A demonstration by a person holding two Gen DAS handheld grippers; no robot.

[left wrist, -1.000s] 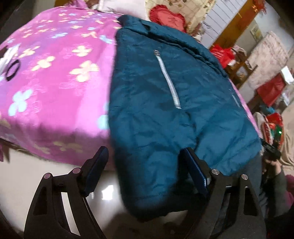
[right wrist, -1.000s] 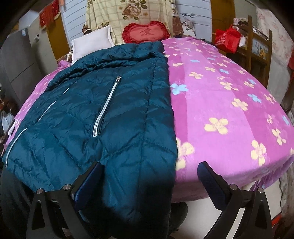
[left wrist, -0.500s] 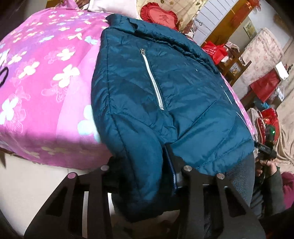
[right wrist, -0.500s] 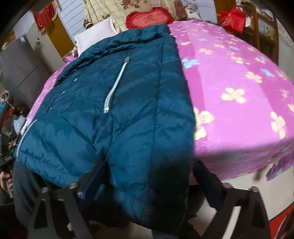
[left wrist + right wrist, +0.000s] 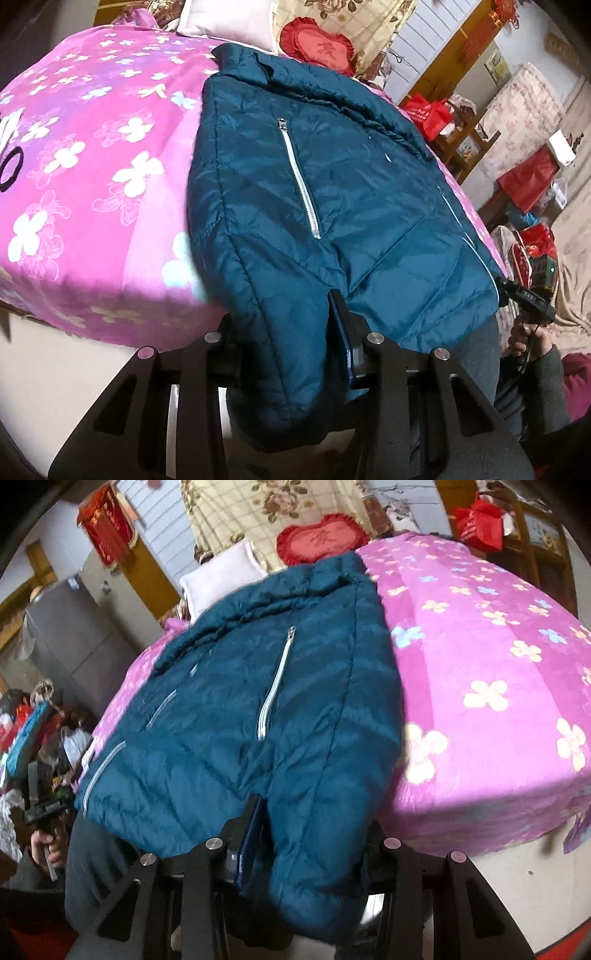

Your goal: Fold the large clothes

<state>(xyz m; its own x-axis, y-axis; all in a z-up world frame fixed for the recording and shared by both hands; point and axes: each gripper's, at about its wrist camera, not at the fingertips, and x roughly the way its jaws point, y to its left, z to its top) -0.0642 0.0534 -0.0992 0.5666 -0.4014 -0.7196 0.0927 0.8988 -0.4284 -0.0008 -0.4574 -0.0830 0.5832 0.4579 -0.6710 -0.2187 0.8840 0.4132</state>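
On my left side I have the left gripper [image 5: 284,339] clamped on the teal jacket [image 5: 332,206], its fingers pinching the puffy sleeve end that hangs over the near edge of the bed [image 5: 85,192]; the blue pad of one finger [image 5: 341,332] shows pressed against the fabric. The jacket lies front-up on the pink flowered blanket, collar toward the far edge where a white pillow [image 5: 225,18] and a red heart cushion [image 5: 321,46] sit, hem at the near edge, and a silver pocket zipper [image 5: 301,184] runs down its chest. Moving right, my right gripper [image 5: 310,834] has the other sleeve end between its fingers, and its jaws are closing on it; the left finger [image 5: 251,830] touches the cloth, while the right one is mostly hidden behind the sleeve. To the right of the jacket the blanket [image 5: 480,686] is bare as far as the bed's right edge.
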